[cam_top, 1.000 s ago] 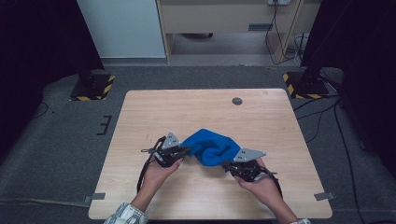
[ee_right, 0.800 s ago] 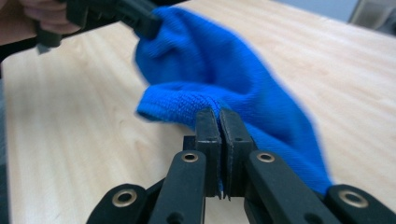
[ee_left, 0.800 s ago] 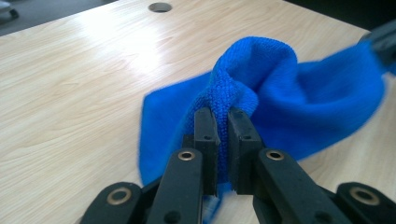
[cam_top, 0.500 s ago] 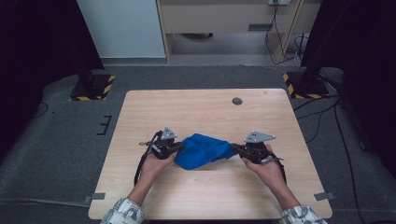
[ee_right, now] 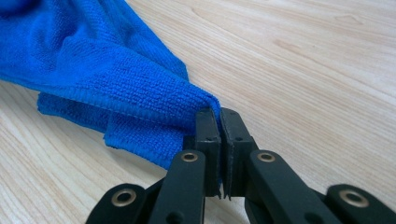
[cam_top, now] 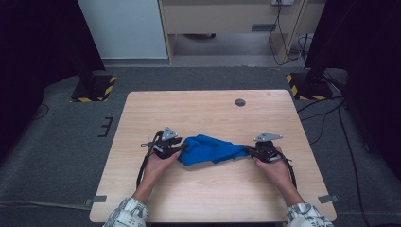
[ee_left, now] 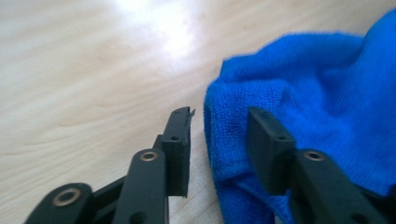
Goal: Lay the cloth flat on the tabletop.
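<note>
1. Square light wooden table [cam_top: 208, 198], pale grain, standing on grey carpet. A small dark round disc [cam_top: 240, 102] is set in its top near the far edge, well apart from my work.

2. Crumpled blue microfibre cloth [cam_top: 208, 150] lies on the tabletop about midway across and nearer my side than the far edge. It is drawn out into a band running from one of my tools to the other. The bulk of the folds sits toward my left, and it narrows to a point toward my right.

3. My left hand [cam_top: 158, 163] and right hand [cam_top: 276, 170] come in from the near edge, patterned sleeves at the wrists, each holding a black two-jaw tool with a grey three-cornered plate on top.

4. My left gripper [ee_left: 219, 135]: the jaws have just been opening and stand apart. A folded edge of the cloth sits in the gap. The right-hand pad lies against the fabric, the left-hand pad stands clear of it with bare wood showing between. No squeeze on the cloth here.

5. My right gripper [ee_right: 219, 122]: the jaws are drawn together, clamped on the pointed corner of the cloth. The fabric bunches into a ridge right at the pad tips and fans out from them, resting on the wood.
</note>
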The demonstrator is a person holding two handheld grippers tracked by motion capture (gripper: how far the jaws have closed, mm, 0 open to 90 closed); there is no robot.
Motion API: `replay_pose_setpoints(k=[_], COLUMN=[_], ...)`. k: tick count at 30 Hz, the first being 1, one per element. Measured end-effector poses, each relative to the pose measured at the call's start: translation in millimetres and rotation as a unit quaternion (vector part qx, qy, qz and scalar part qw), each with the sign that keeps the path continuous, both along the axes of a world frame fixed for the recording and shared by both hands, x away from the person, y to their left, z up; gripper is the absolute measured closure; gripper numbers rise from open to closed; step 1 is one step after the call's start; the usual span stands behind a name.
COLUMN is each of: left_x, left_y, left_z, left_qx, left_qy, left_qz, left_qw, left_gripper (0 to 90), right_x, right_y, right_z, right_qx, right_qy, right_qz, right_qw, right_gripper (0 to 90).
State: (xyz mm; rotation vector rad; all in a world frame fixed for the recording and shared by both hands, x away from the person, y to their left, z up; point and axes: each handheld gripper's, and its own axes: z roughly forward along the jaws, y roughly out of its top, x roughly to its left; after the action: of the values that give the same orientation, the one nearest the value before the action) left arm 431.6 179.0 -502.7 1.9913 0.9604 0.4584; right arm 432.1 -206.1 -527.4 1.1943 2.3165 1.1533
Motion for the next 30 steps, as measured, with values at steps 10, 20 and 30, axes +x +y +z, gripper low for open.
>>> replay_pose_setpoints(k=[10, 20, 30], left_x=[-35.9, -69.3, -68.4], left_y=[7.9, -2.7, -19.7], left_z=[16.4, 14.8, -6.1], left_qx=[0.016, 0.02, 0.022], left_qy=[-0.034, -0.028, 0.012], left_qz=[-0.014, -0.049, -0.085], left_qw=[0.9992, 0.9982, 0.9961], left_gripper=[49.7, 47.4, 41.1], right_x=[0.4, -1.0, -6.4], right_y=[1.3, 2.3, 1.2], right_z=[-3.5, -6.6, -4.2], right_qx=[-0.005, -0.012, -0.007], right_qy=[0.003, 0.003, 0.002], right_qz=[-0.001, -0.001, -0.001], right_qw=[1.0, 0.9999, 1.0], right_gripper=[86.8, 86.1, 85.1])
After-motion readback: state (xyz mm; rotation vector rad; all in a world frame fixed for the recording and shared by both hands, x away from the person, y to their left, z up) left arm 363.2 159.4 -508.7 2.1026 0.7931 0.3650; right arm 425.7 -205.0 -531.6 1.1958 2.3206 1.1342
